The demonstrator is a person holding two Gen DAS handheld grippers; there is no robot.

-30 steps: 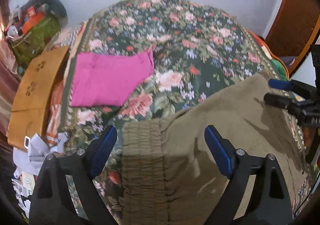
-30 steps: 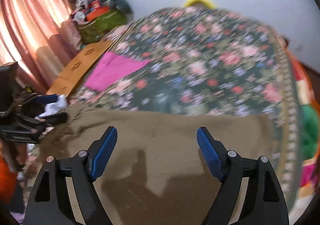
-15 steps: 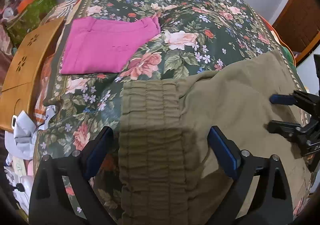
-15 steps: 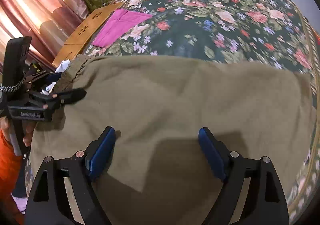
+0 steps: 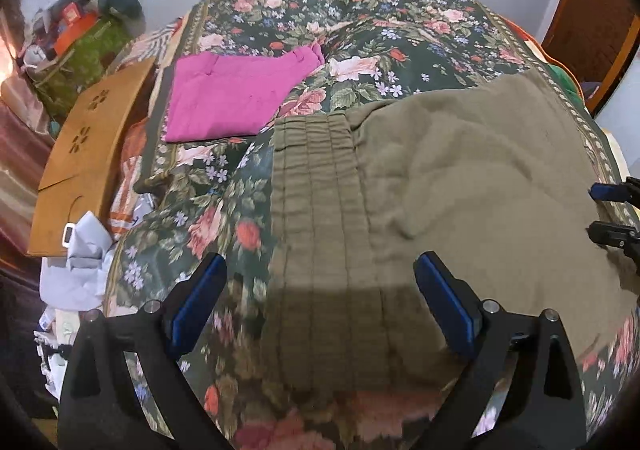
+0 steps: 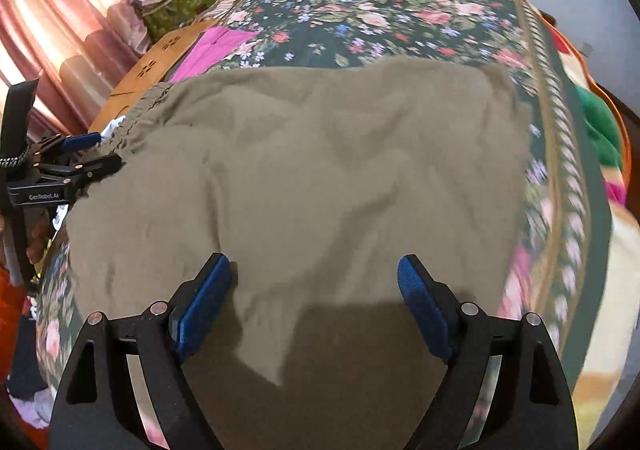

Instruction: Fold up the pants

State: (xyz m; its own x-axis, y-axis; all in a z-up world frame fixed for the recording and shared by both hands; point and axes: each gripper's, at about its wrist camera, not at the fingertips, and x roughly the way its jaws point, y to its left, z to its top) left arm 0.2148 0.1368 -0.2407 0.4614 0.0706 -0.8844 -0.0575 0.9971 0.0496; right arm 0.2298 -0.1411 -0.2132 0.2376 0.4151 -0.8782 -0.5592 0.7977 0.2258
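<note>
Olive pants (image 5: 460,185) lie spread flat on the floral bedspread (image 5: 360,21), near its front edge, and they fill most of what I see from both wrists. The gathered elastic waistband (image 5: 320,217) is at the left end in my left view, ribbed in long stitched rows, and the cloth beyond it is softly wrinkled, with a shallow ridge running across the middle. In the right view the same olive fabric (image 6: 320,169) shows low creases and a dark shadow near my fingers. My left gripper (image 5: 320,310) hangs over the waistband with its blue pads wide apart and nothing between them pressed; its jaws have just been opening. My right gripper (image 6: 316,302) sits over the leg part, also spread wide and gripping nothing, its jaws likewise just opened a little further. Each tool shows at the edge of the other's view, at the cloth's border. Beyond the pants a folded magenta garment (image 5: 236,93) lies on the bedspread, close to the waistband corner but apart from it. Left of the bed stands a wooden board with flower cut-outs (image 5: 84,153), with white crumpled cloth (image 5: 84,258) below it and a green bag piled with clutter (image 5: 76,53) behind. Pink curtains (image 6: 60,29) hang at the left. Compared with a second ago, both views sit lower and closer over the pants, and the waistband now lies straighter between my left fingers.
</note>
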